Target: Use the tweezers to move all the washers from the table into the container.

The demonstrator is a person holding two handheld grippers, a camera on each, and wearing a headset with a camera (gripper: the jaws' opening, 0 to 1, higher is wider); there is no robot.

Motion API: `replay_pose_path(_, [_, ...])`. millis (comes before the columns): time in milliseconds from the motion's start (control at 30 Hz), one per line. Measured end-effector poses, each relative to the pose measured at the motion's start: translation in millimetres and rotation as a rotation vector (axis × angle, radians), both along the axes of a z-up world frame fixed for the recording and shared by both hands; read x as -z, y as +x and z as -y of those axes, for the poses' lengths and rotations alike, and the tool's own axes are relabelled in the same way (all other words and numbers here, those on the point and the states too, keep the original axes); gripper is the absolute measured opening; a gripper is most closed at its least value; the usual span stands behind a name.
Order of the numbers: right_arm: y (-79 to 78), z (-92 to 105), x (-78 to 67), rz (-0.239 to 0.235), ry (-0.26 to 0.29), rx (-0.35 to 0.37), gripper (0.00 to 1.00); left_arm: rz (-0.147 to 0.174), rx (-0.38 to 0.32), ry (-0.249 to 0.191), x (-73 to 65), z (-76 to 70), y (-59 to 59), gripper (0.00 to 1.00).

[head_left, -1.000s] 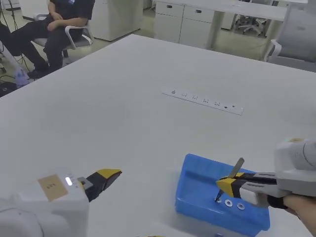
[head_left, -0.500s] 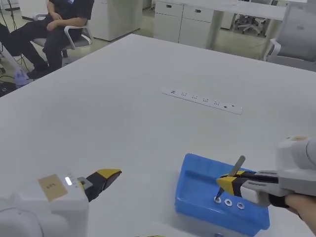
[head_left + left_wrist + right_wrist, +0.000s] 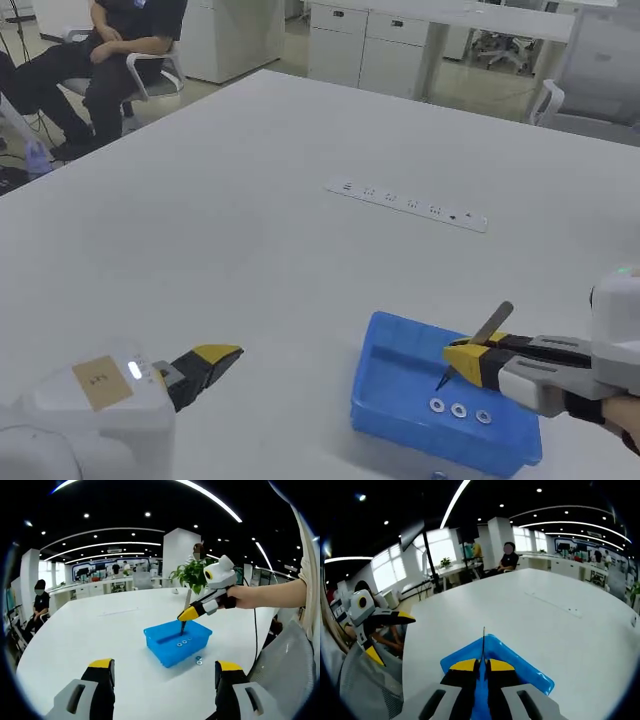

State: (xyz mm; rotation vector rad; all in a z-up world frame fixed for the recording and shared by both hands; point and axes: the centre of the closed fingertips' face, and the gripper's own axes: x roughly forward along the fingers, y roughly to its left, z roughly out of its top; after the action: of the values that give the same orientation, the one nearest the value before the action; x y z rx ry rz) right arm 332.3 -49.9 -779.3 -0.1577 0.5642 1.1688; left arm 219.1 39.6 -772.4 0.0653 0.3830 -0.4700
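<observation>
Your right gripper point(image 3: 458, 362) clamps metal tweezers point(image 3: 492, 325) over three ring washers point(image 3: 458, 410) in the blue container point(image 3: 378, 345); left gripper point(image 3: 165, 665) agape.

Left tool point(image 3: 215, 360): down low, jaws spread wide, yellow tips aimed toward the other tool.
Right tool point(image 3: 462, 362): jaws pinched tight on the tweezers point(image 3: 492, 325), nose tilted slightly down.
Right hand point(image 3: 241, 596): wrapped round the handle, bare forearm stretched out behind it.
</observation>
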Motion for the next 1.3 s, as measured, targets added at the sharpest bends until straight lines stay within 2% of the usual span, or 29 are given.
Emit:
replay_pose_path(267, [-18.2, 4.5, -10.9, -0.002, 0.034, -0.014, 0.04, -0.002, 0.003, 0.003, 0.4, 0.6, -0.5, 0.84])
replay_pose_path(500, [-31.7, 18.1, -5.7, -0.029, 0.035, -0.005, 0.04, -0.003, 0.005, 0.004, 0.7, 0.8, -0.9, 0.84])
replay_pose_path(600, [-35.2, 23.3, -6.0, -0.025, 0.038, 0.013, 0.04, -0.006, 0.012, 0.007, 1.3, 2.2, -1.5, 0.84])
replay_pose_path(700, [-41.9, 23.7, -5.3, -0.054, 0.058, 0.018, 0.04, -0.007, 0.014, 0.009, 1.6, 2.7, -1.6, 0.84])
replay_pose_path(800, [-48.7, 22.9, -0.6, -0.060, 0.052, 0.009, 0.04, -0.008, 0.014, 0.007, 1.4, 3.1, -1.6, 0.84])
replay_pose_path(1000, [-60.9, 17.2, 16.3, -0.107, 0.041, -0.022, 0.04, -0.009, 0.016, 0.010, 1.7, 3.6, -1.5, 0.84])
replay_pose_path(1300, [-66.5, 10.6, 36.7, -0.134, 0.003, -0.061, 0.04, -0.010, 0.011, 0.011, 1.9, 2.3, -1.3, 0.84])
